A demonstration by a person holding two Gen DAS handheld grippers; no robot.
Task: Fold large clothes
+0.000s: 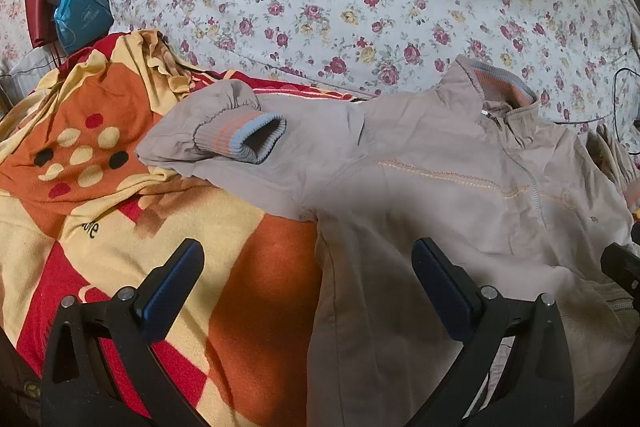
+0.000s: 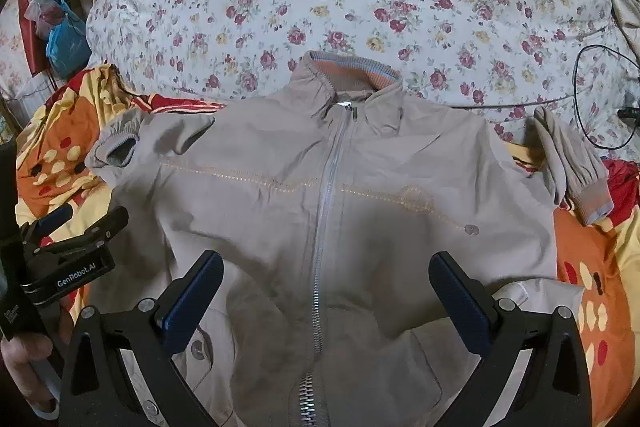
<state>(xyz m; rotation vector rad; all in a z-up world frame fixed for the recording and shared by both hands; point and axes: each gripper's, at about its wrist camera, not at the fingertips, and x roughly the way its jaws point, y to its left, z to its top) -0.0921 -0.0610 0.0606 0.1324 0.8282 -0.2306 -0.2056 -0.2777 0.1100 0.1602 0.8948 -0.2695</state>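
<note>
White "GenRobot.AI" marks left gripper (image 2: 60, 227).

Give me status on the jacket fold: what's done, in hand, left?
Done: the beige jacket lies front up and zipped on the orange blanket, its left sleeve and right sleeve already bent back toward the shoulders. In hand: nothing; the left gripper and right gripper hover open over the lower body. Left: the body fold, since the hem and torso still lie flat.
</note>
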